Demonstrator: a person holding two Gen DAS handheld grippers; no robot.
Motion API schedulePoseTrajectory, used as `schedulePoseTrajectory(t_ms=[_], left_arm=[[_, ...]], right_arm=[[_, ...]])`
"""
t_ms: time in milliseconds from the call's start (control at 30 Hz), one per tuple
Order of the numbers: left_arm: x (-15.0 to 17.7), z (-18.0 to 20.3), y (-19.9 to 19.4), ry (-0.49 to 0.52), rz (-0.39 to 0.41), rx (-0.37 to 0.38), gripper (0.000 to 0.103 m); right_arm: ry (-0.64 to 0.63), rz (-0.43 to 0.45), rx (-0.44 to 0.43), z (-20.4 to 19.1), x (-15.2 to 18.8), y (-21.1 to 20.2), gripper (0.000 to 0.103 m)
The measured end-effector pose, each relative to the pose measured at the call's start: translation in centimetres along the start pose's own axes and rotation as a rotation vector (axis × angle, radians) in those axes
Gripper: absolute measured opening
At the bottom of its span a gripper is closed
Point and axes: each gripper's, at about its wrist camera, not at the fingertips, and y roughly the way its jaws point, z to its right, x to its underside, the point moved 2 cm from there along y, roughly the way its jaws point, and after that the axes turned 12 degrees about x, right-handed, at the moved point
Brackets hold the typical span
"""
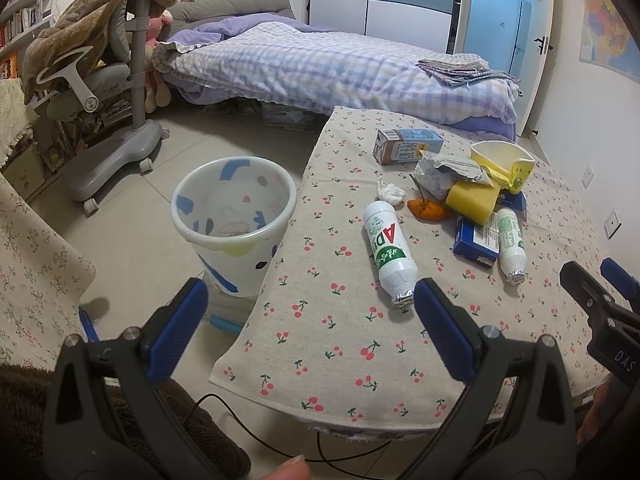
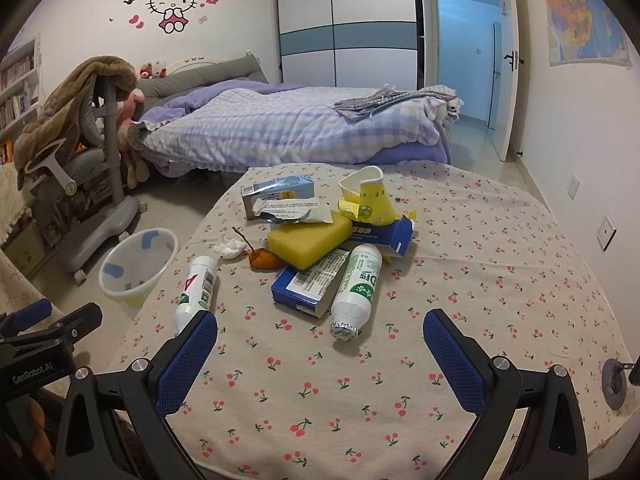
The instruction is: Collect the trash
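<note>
Through the left wrist view, your left tongs point(image 1: 310, 298) are hanging released over the counter's point(image 1: 320, 344) near edge, grasping nothing; a white bottle point(image 1: 388, 250) is lying just ahead, and the bin point(image 1: 234, 220) is standing on the floor beside the counter. Through the right wrist view, your right tongs point(image 2: 320, 330) are hanging released too, facing a second bottle point(image 2: 356, 286) leaning on a blue box point(image 2: 308, 282) beside a yellow sponge point(image 2: 308, 238).
</note>
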Motion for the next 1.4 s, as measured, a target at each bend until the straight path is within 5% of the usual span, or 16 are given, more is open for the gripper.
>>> schedulePoseTrajectory(t_ms=[1400], left_arm=[[-0.21,-0.37,-0.21,-0.006,0.003,-0.003,0.102]], right_arm=[[0.0,-0.002,-0.008,-0.22,0.04,0.07,0.103]])
